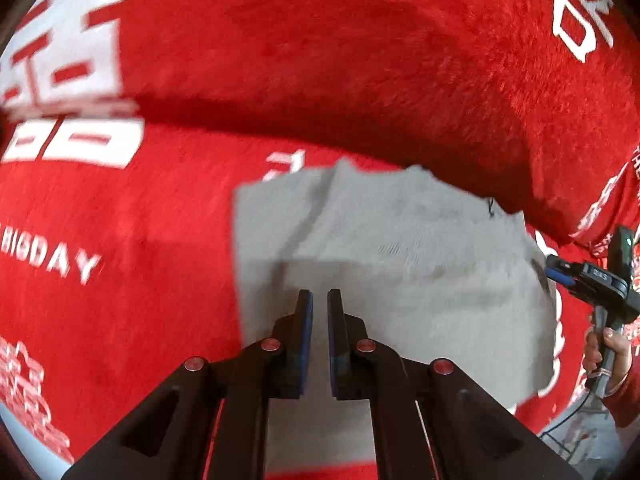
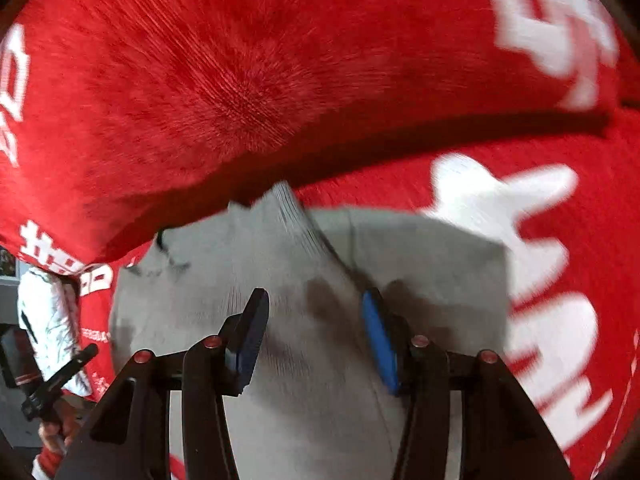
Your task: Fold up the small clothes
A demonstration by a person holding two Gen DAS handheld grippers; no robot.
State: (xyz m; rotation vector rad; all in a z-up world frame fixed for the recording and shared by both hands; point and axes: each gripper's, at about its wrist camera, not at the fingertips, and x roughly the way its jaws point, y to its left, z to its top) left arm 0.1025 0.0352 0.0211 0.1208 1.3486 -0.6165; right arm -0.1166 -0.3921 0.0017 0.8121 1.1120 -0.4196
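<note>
A small grey garment (image 1: 400,264) lies flat on a red blanket (image 1: 160,240), with a fold ridge running across it. My left gripper (image 1: 319,300) hovers over its near left part, jaws nearly closed with a narrow gap and nothing between them. In the right wrist view the same garment (image 2: 304,280) lies under my right gripper (image 2: 314,304), whose jaws are wide open and empty above the cloth. The right gripper also shows in the left wrist view (image 1: 560,274) at the garment's right edge, held by a hand.
The red blanket with white lettering covers the surface and rises in a thick fold (image 1: 360,60) behind the garment. The left gripper's handle and the hand on it (image 2: 44,384) show at the left of the right wrist view. Both views are motion-blurred.
</note>
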